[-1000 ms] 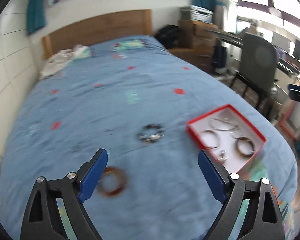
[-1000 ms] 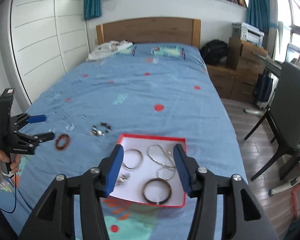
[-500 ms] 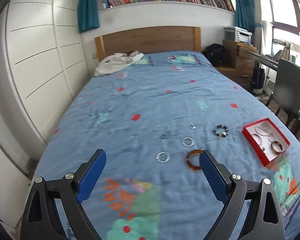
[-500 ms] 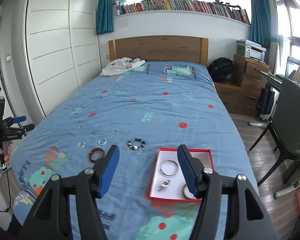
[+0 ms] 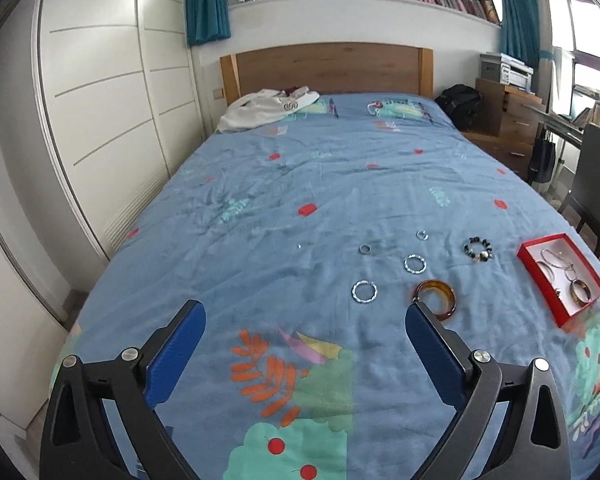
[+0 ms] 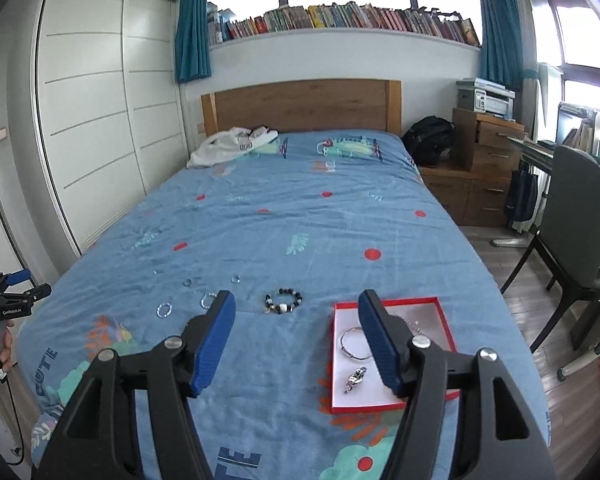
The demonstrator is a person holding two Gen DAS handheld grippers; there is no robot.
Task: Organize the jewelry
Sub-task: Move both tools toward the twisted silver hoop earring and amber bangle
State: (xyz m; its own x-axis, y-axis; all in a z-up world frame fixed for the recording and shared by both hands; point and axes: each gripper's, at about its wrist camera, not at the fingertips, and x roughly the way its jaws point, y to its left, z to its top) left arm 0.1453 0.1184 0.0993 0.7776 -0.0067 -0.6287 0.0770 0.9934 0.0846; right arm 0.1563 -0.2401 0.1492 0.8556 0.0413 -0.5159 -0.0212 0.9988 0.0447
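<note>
A red box with a white floor lies on the blue bedspread at the right and holds silver bangles and a brown bangle. An amber bangle, a black beaded bracelet, two silver hoops and small rings lie loose left of it. My left gripper is open and empty, held back above the bed's foot. My right gripper is open and empty, above the bed near the red box and beaded bracelet.
White clothes lie by the wooden headboard. White wardrobe doors run along the left. A grey chair, a desk and wooden drawers stand to the right of the bed.
Both grippers have pulled back and up from the jewelry, so the whole bed shows. The left gripper was close above the amber bangle one second ago. Both stay open.
</note>
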